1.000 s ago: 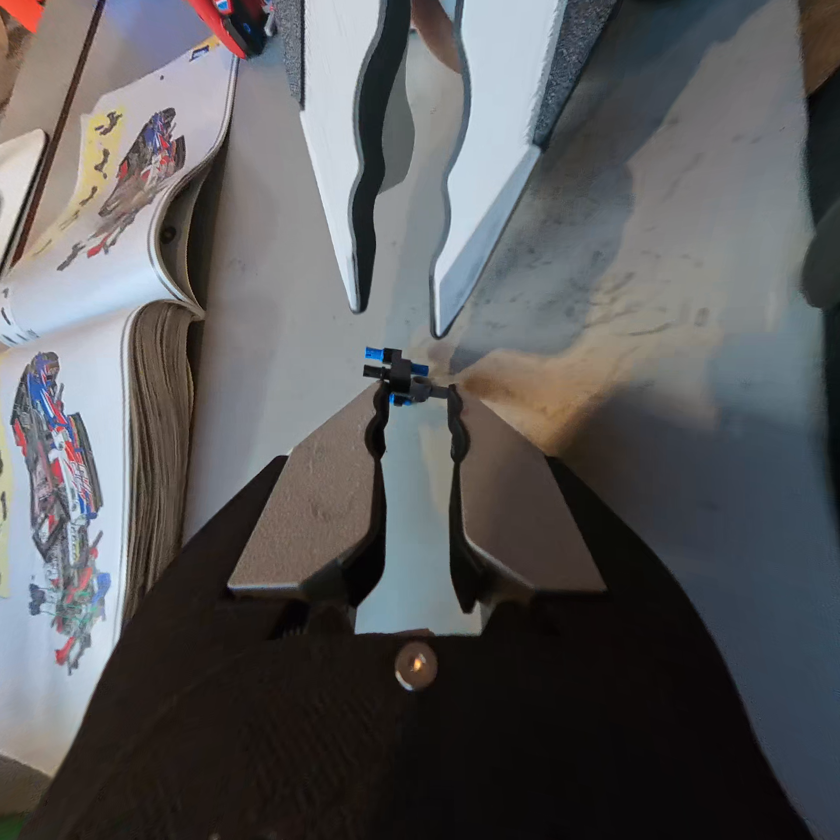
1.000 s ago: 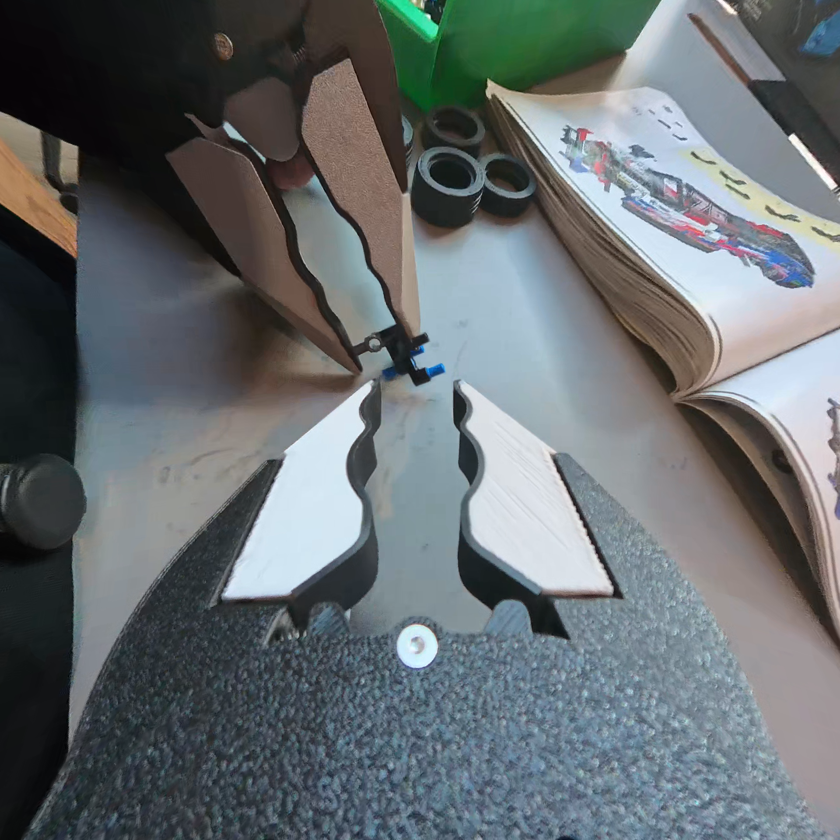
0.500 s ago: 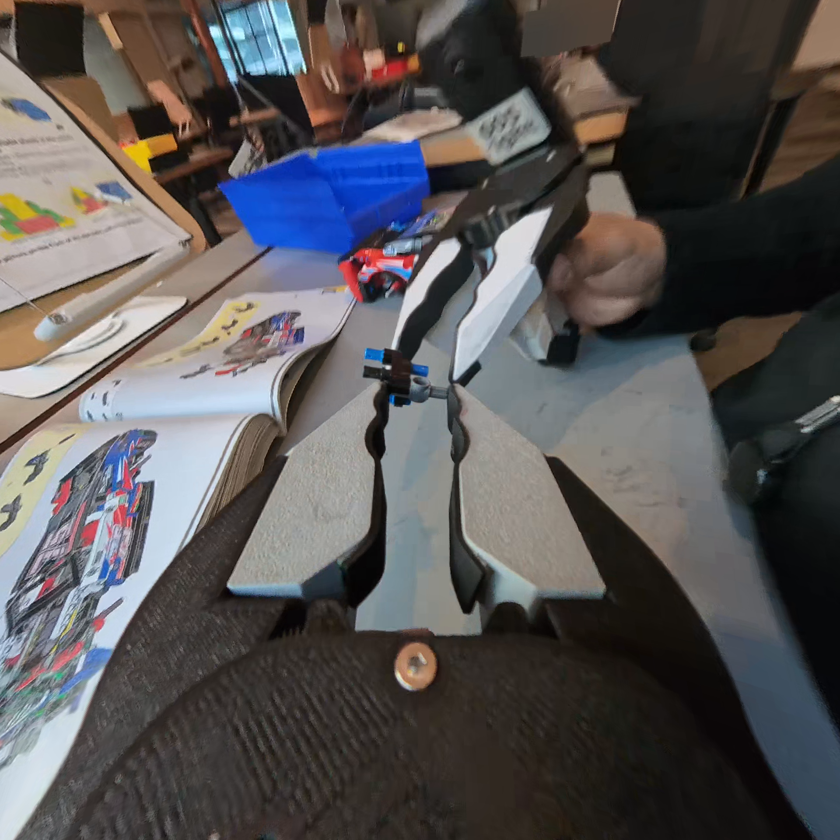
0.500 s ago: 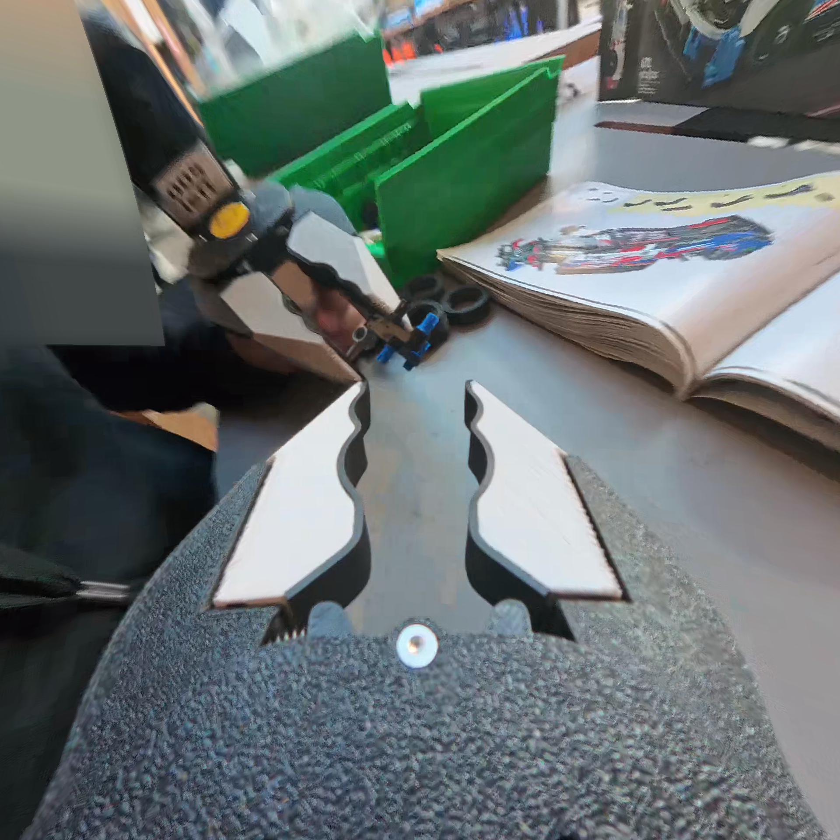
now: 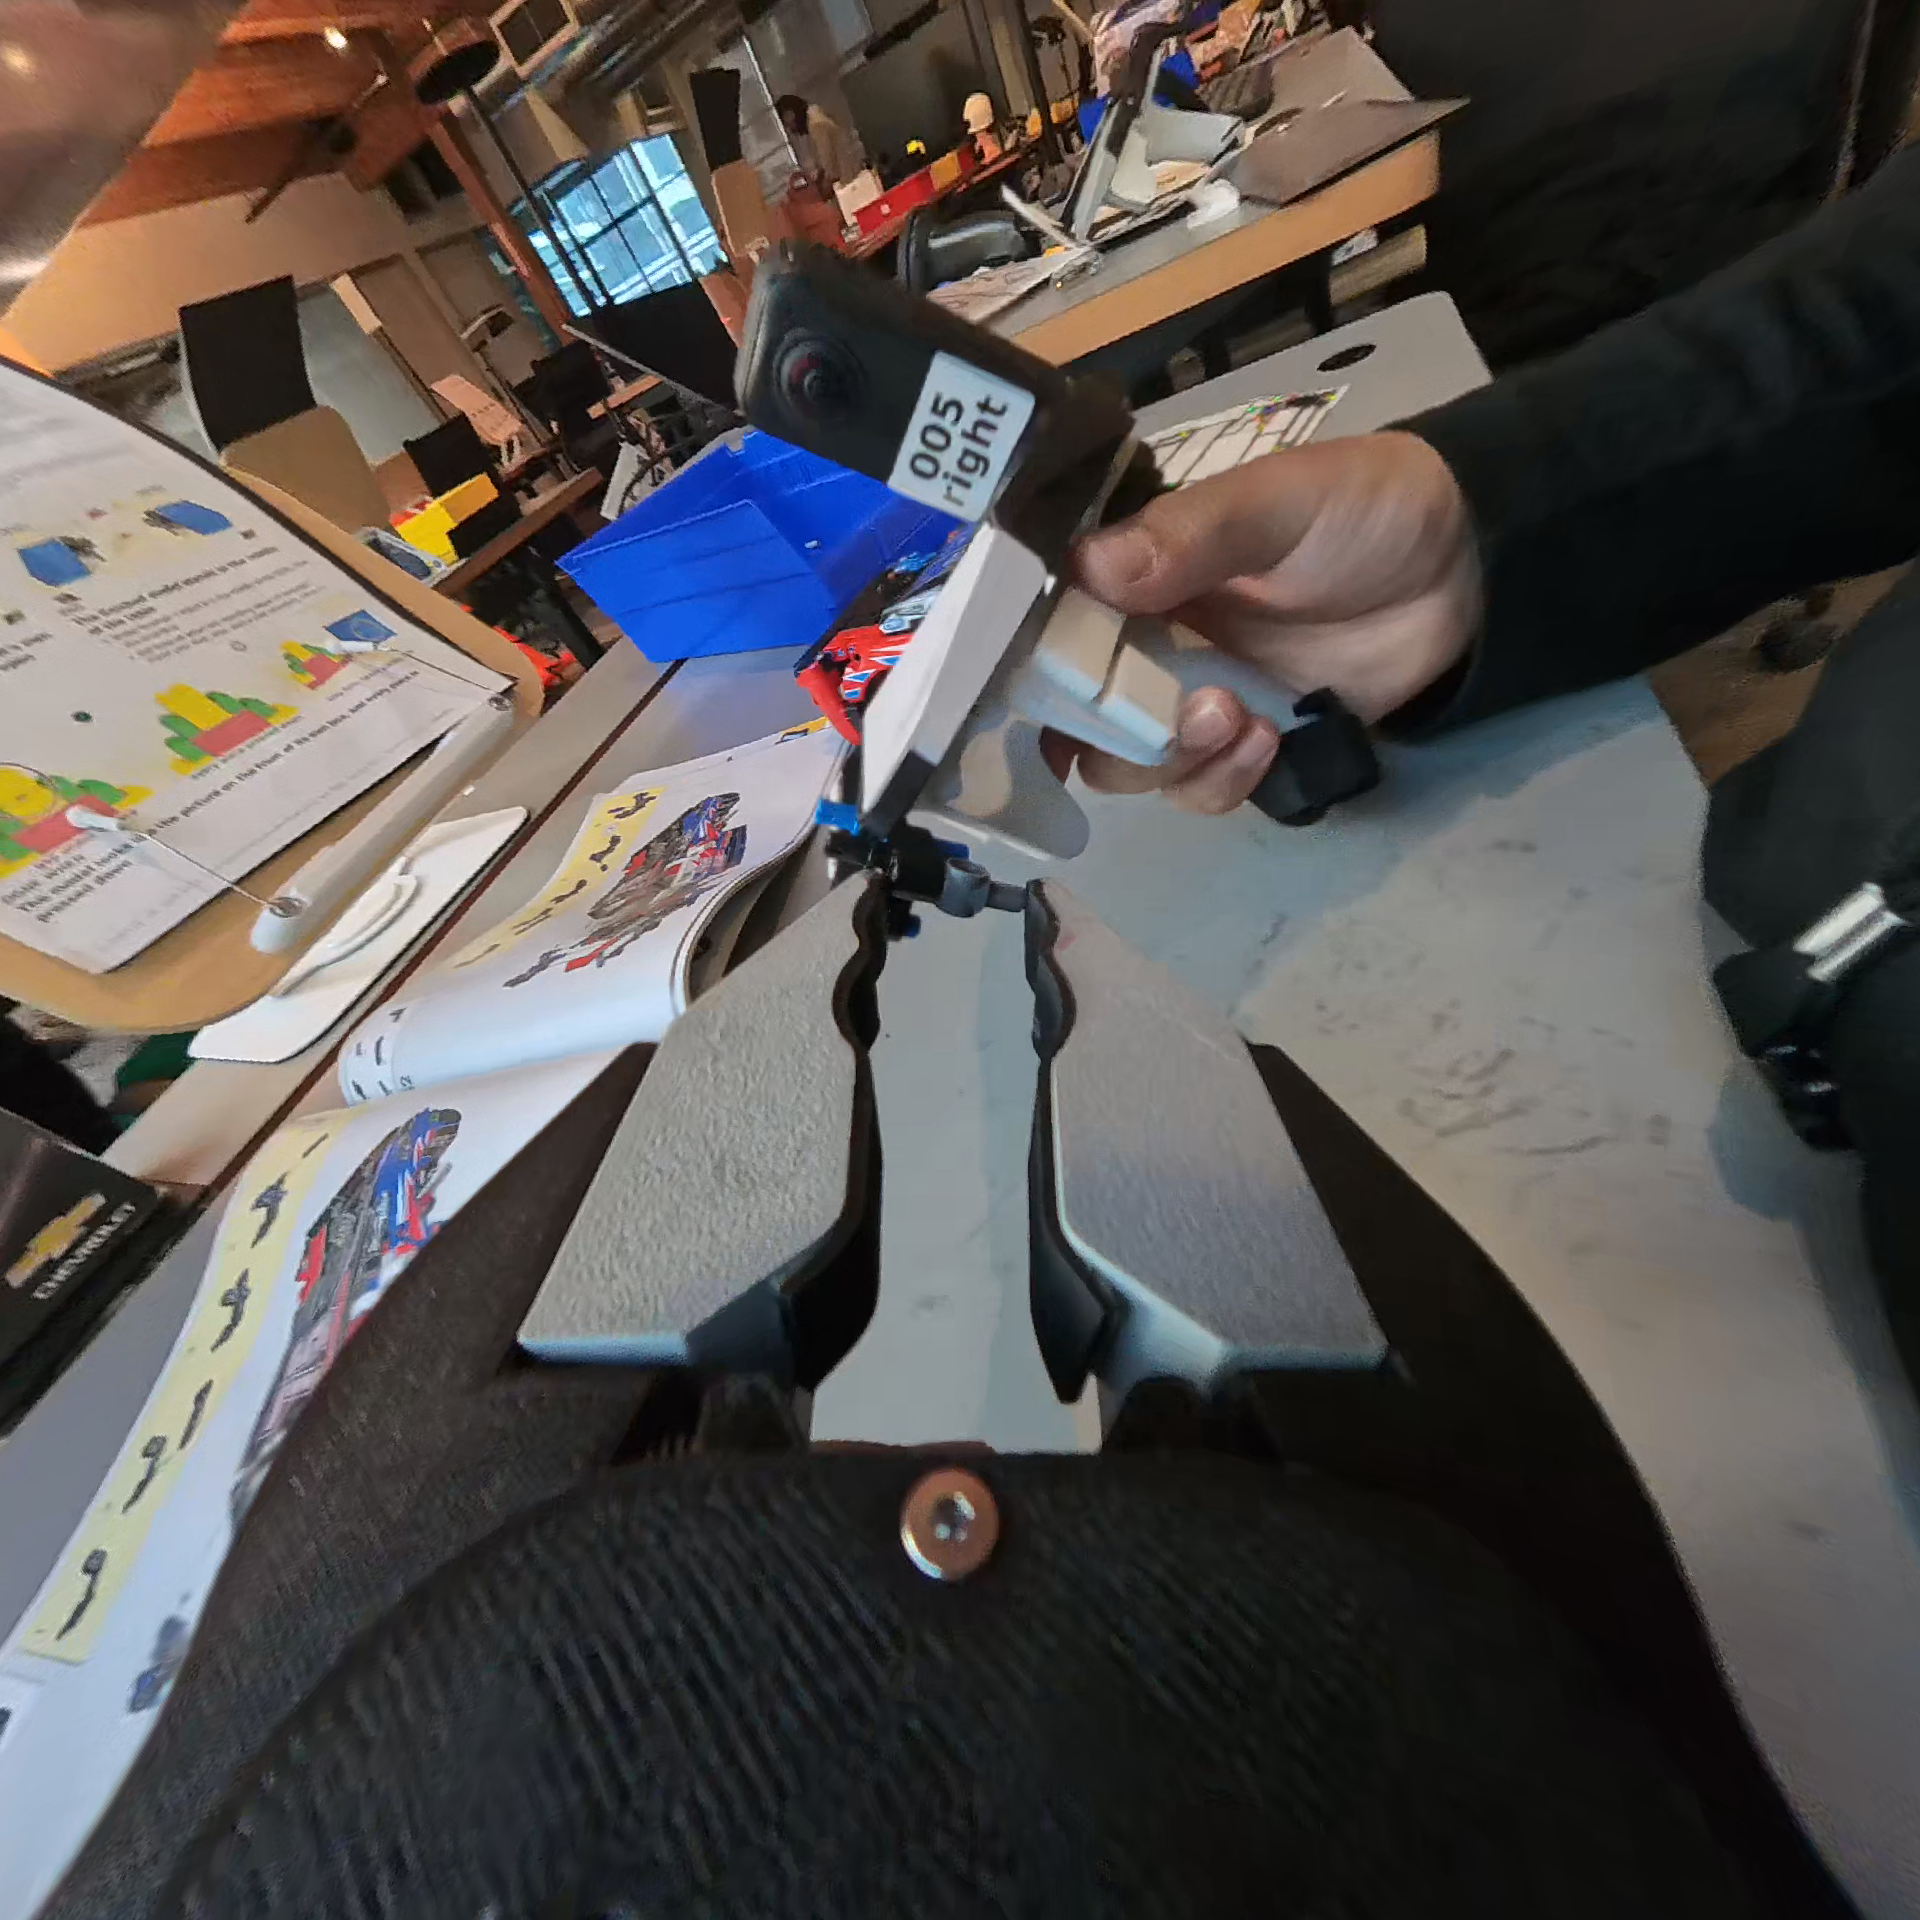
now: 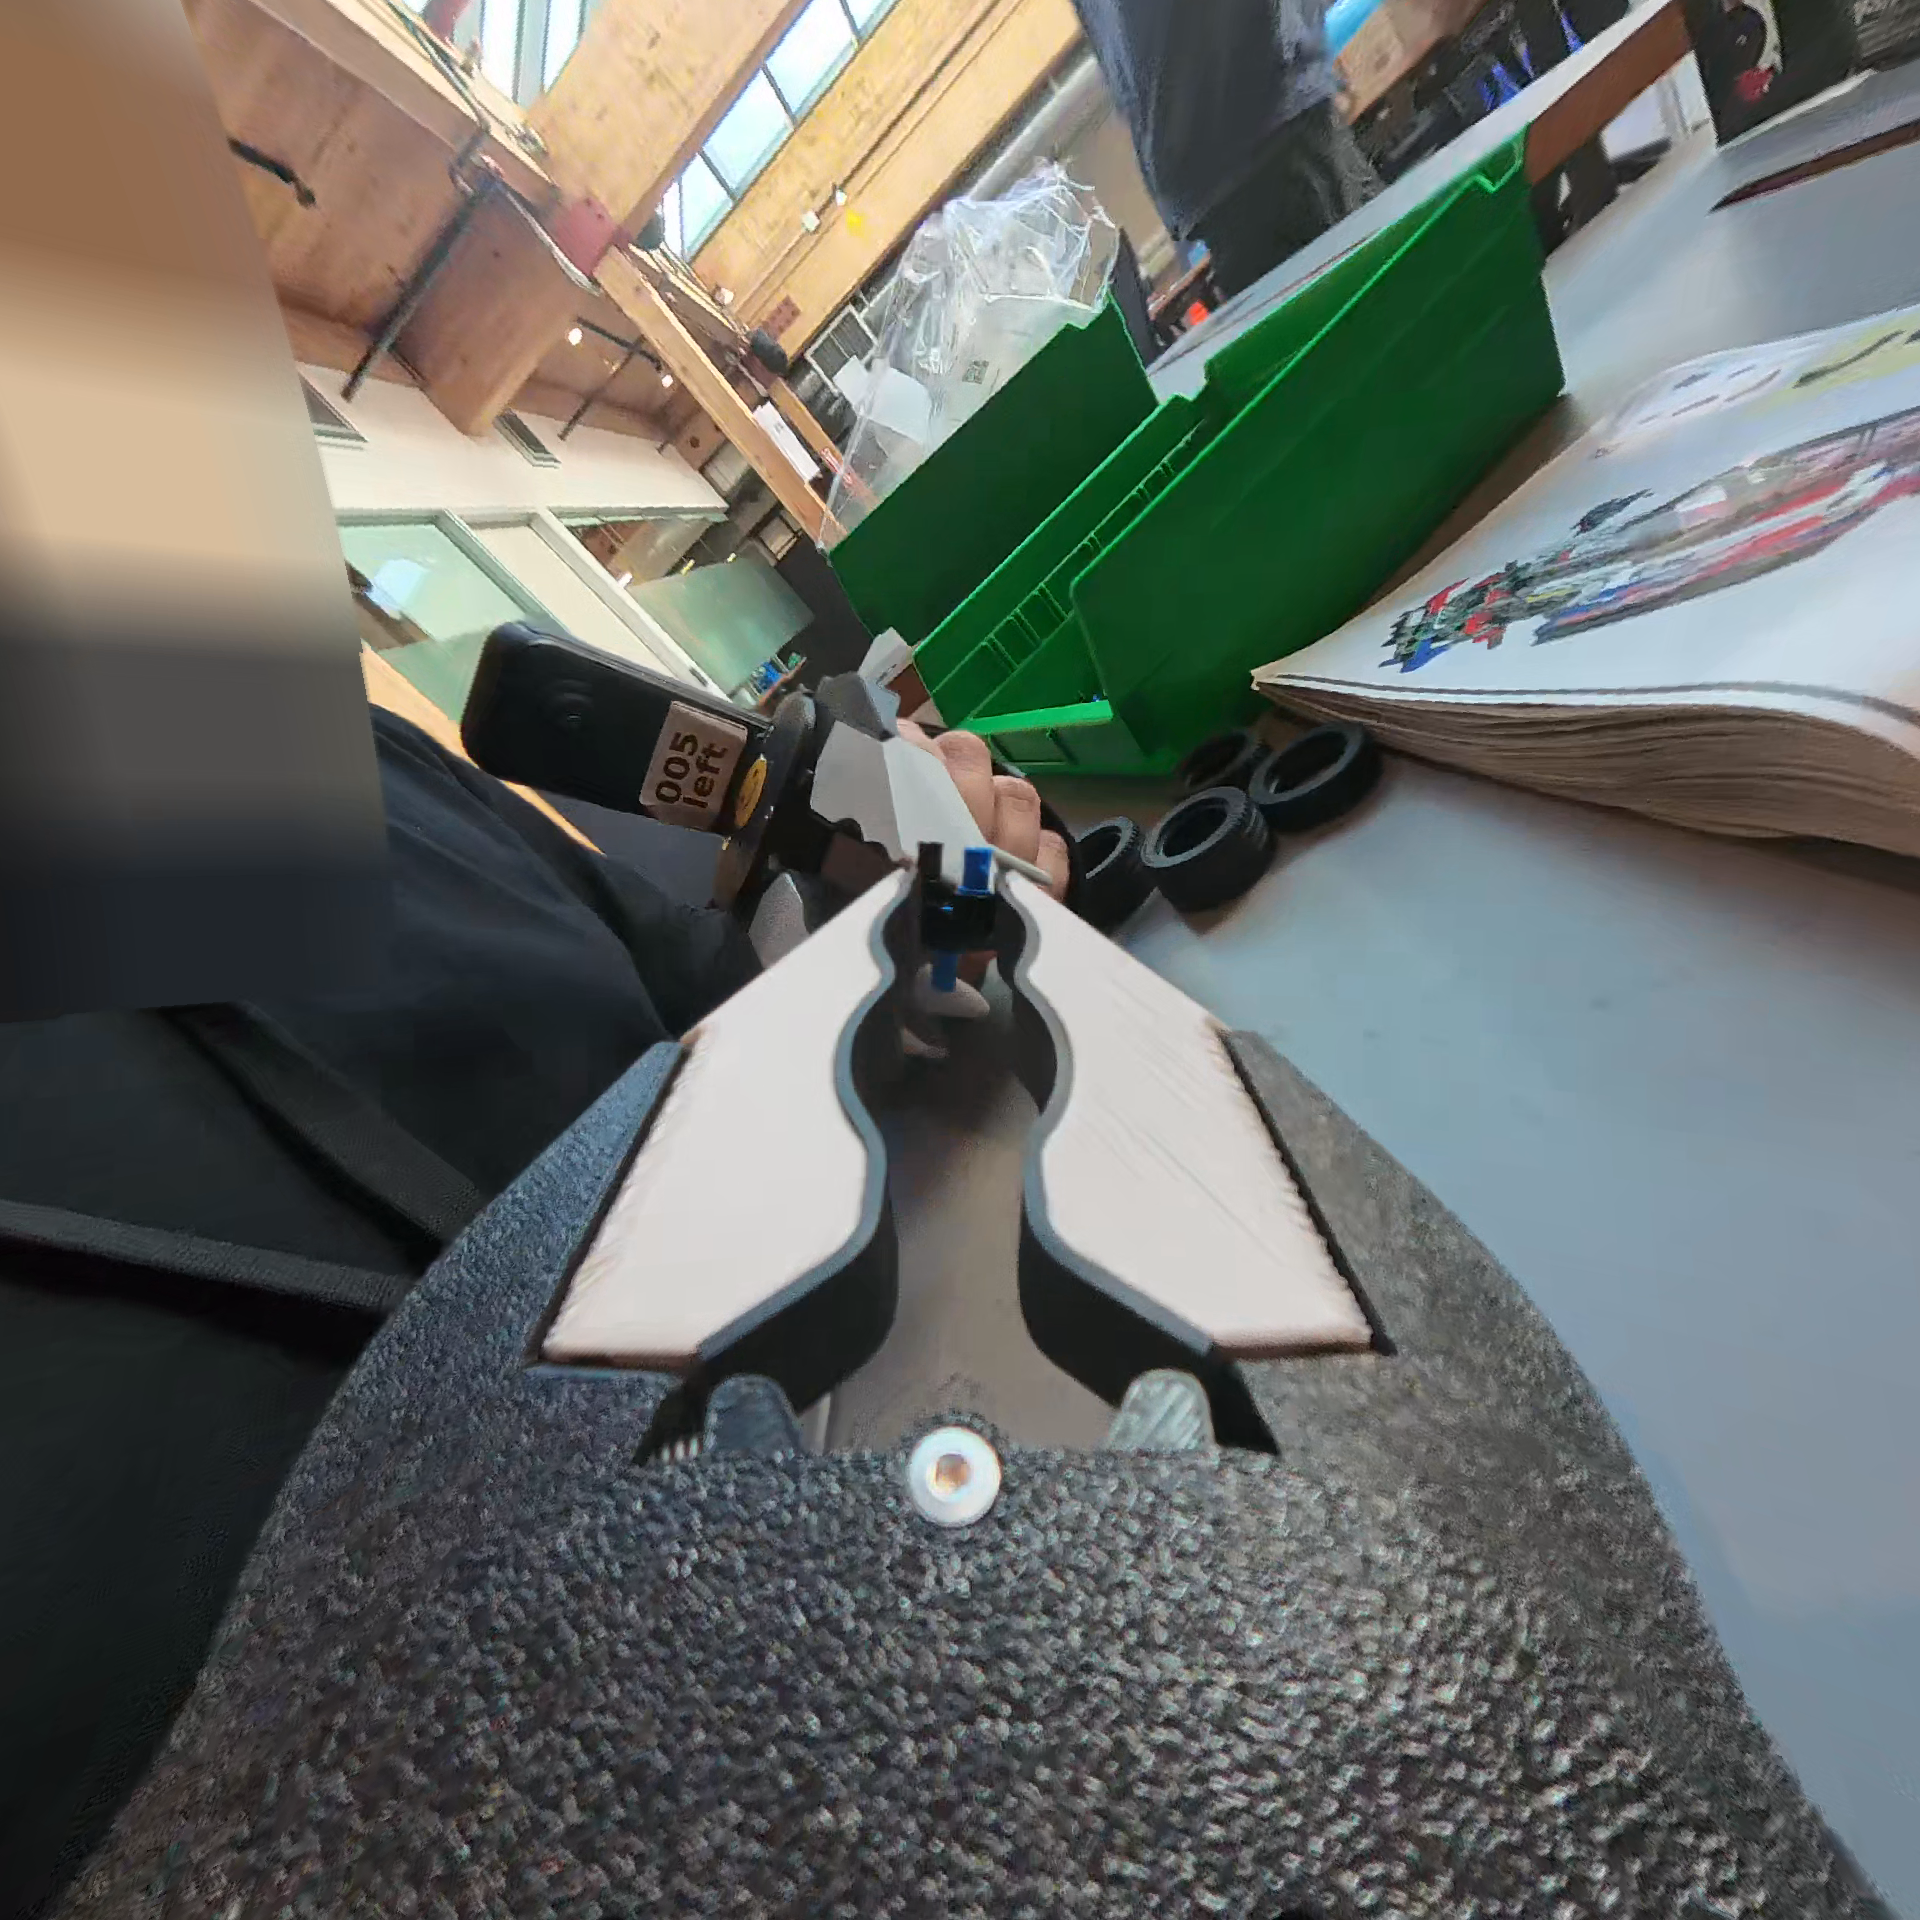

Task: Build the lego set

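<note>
Since half a second ago the right gripper has moved in and its fingertips now close narrowly on the small black-and-blue lego assembly, which the left gripper pinches above the open grey table. Each gripper carries a printed label. Beyond lie black tyres, the manual, and green bins.

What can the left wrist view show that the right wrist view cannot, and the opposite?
Only the left wrist view: a blue bin and a red model car. Only the right wrist view: green bins and black tyres. Both: the small black and blue lego assembly between both tools, the open instruction book and the grey table.
</note>
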The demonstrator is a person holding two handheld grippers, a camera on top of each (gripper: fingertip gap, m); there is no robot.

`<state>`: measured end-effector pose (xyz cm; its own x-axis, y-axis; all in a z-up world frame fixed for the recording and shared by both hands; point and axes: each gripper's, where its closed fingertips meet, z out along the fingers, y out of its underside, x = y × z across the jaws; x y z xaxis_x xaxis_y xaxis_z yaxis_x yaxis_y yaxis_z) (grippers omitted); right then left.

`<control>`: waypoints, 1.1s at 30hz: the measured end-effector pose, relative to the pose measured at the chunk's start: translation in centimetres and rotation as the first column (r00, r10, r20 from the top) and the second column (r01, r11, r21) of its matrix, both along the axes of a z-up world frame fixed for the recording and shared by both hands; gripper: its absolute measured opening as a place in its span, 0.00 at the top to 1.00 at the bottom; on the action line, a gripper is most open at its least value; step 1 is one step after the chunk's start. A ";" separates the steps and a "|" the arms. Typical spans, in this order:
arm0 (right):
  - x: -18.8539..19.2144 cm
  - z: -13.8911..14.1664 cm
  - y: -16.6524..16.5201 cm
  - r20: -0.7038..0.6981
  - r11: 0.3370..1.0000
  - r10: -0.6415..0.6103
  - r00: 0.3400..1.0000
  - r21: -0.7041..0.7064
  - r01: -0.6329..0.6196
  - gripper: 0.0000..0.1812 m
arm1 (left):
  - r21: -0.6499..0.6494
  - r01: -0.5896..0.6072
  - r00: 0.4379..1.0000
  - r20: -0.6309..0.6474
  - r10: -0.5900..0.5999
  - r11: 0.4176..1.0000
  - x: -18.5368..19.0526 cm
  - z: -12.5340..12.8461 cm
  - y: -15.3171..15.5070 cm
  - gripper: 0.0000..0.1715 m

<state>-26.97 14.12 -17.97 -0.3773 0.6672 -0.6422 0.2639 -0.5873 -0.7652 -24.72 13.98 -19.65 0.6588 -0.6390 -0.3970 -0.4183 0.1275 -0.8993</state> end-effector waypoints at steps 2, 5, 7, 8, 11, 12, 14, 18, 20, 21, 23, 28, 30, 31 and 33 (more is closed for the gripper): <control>-0.1 0.1 0.1 0.017 0.999 -0.017 1.000 0.051 0.016 0.94 | 0.034 -0.025 0.999 -0.028 0.026 0.999 -0.2 0.0 0.2 0.87; -0.6 0.1 0.3 0.046 0.986 -0.068 0.997 0.156 0.060 0.94 | 0.053 -0.060 0.997 -0.047 0.062 0.997 -0.8 0.0 0.4 0.86; -0.8 0.4 0.5 0.047 0.974 -0.088 0.995 0.213 0.076 0.96 | 0.034 -0.134 0.989 -0.053 0.136 0.990 -2.0 -0.3 1.2 0.82; -1.0 0.5 0.6 0.052 0.970 -0.098 0.994 0.227 0.083 0.96 | 0.025 -0.141 0.989 -0.042 0.142 0.990 -2.3 -0.2 1.2 0.82; -1.3 0.5 0.7 0.074 0.962 -0.103 0.992 0.262 0.080 0.96 | 0.018 -0.189 0.982 -0.019 0.189 0.982 -3.2 0.1 1.6 0.83; -1.4 0.5 0.9 0.076 0.955 -0.115 0.990 0.283 0.090 0.96 | 0.005 -0.214 0.976 -0.036 0.214 0.977 -3.6 -0.2 1.8 0.82; -1.5 0.9 1.2 0.069 0.947 -0.130 0.989 0.305 0.103 0.96 | -0.009 -0.239 0.970 -0.051 0.239 0.971 -4.1 -0.5 2.0 0.80; -1.7 1.7 2.7 0.050 0.931 -0.199 0.979 0.321 0.173 0.96 | -0.025 -0.266 0.963 -0.050 0.265 0.964 -4.6 -0.6 2.2 0.80; -1.9 1.6 3.2 0.046 0.921 -0.232 0.972 0.330 0.204 0.96 | -0.032 -0.280 0.959 -0.050 0.278 0.959 -4.9 -0.6 2.3 0.81; -1.9 1.5 3.3 0.038 0.914 -0.245 0.969 0.343 0.218 0.96 | -0.041 -0.277 0.960 -0.042 0.275 0.960 -4.9 -0.6 2.2 0.81; -2.1 1.3 3.3 0.015 0.900 -0.263 0.965 0.365 0.240 0.96 | -0.053 -0.287 0.958 -0.040 0.285 0.957 -5.1 -0.7 2.3 0.80; -2.2 1.0 2.9 0.033 0.943 -0.243 0.970 0.242 0.228 0.96 | -0.058 -0.271 0.962 -0.038 0.269 0.961 -4.6 -0.8 2.3 0.81; -2.3 0.8 3.0 0.038 0.952 -0.245 0.969 0.200 0.233 0.97 | -0.061 -0.254 0.967 -0.015 0.254 0.965 -4.3 -0.6 2.2 0.81; -2.3 0.6 3.1 0.041 0.955 -0.245 0.969 0.183 0.234 0.97 | -0.069 -0.251 0.968 -0.006 0.251 0.966 -4.3 -0.6 2.1 0.82; -2.4 0.5 3.0 0.041 0.964 -0.234 0.971 0.139 0.226 0.97 | -0.090 -0.253 0.967 0.003 0.254 0.963 -4.4 -0.8 2.2 0.83</control>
<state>-29.34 17.14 -17.49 -0.1695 0.8122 -0.5582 0.1783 -0.5317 -0.8279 -29.14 16.21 -20.45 0.8089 -0.4823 -0.3361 -0.4140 -0.0614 -0.9082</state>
